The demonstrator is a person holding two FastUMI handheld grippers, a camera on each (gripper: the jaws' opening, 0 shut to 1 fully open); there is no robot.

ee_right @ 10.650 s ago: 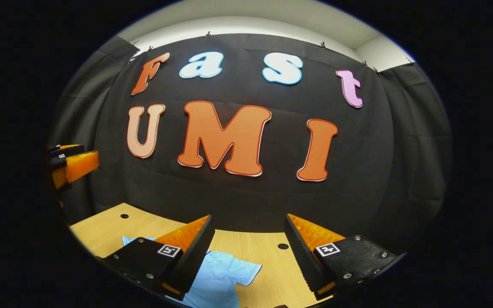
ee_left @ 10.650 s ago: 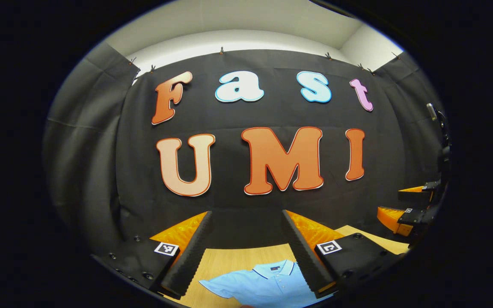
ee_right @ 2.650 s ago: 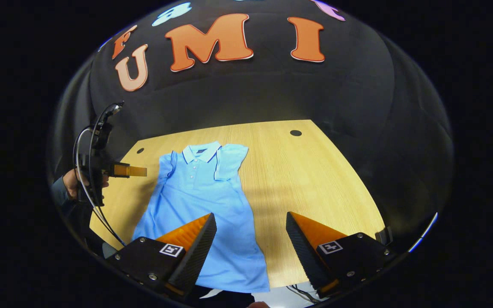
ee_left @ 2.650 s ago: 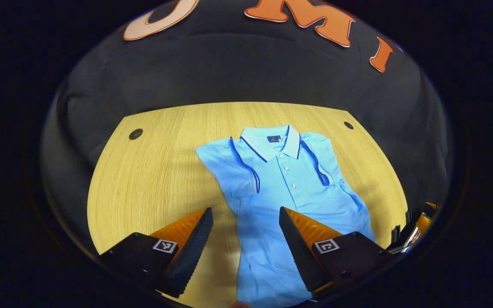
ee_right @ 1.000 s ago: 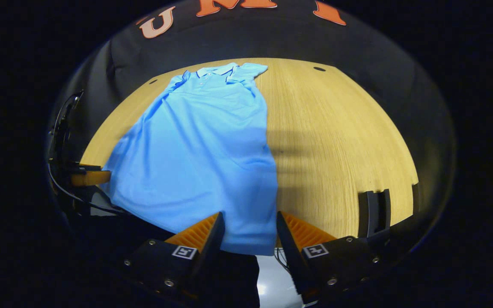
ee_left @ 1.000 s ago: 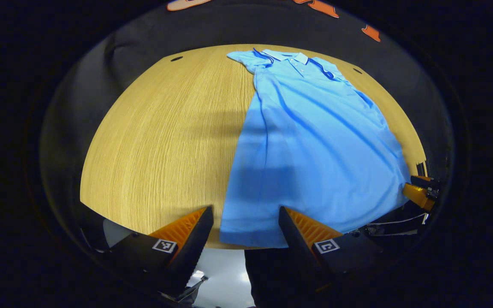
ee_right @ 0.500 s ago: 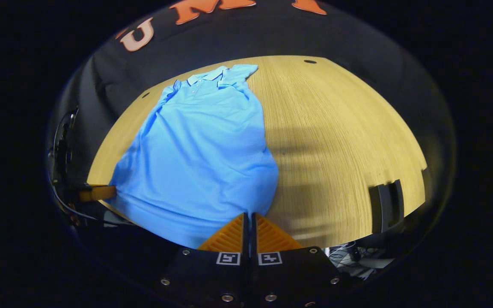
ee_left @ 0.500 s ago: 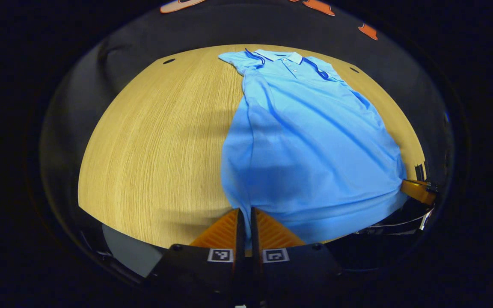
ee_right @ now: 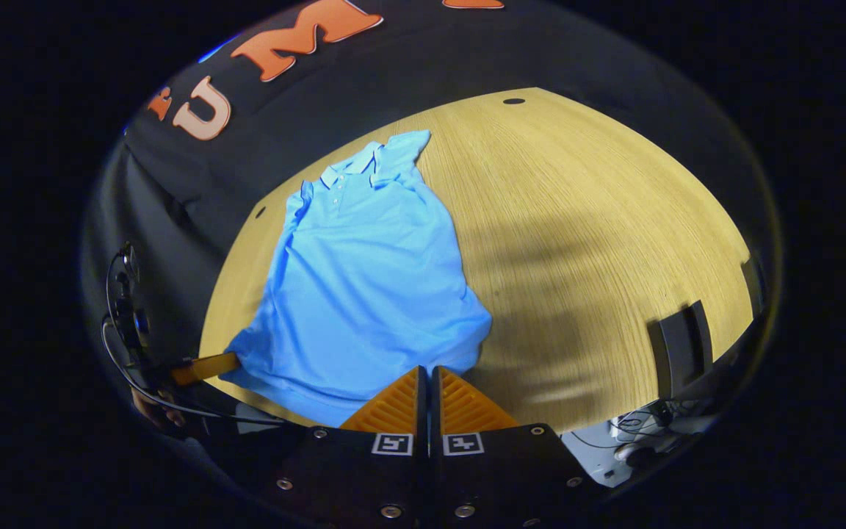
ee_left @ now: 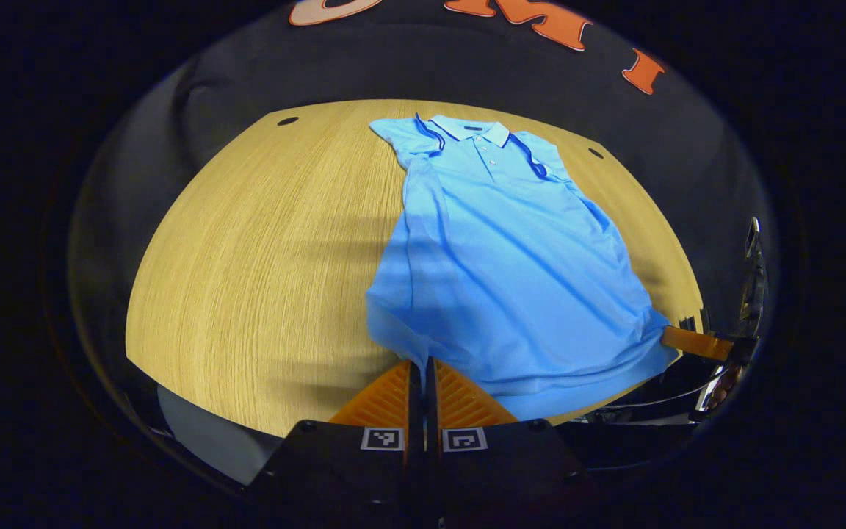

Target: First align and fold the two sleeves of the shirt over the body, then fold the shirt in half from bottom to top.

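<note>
Left gripper view: the left gripper [ee_left: 417, 365] has its jaws closed on the hem of the shirt [ee_left: 500, 257] — sleeves folded in, lying on the surface [ee_left: 261, 250]. Right gripper view: the right gripper [ee_right: 428, 373] pinches the other hem corner.

No readable text apart from the booth wall's letters.
We see square black-and-white coded markers on the left gripper [ee_left: 417, 365] and right gripper [ee_right: 427, 373], and a small dark neck tag on the shirt [ee_left: 511, 250], too small to read.
</note>
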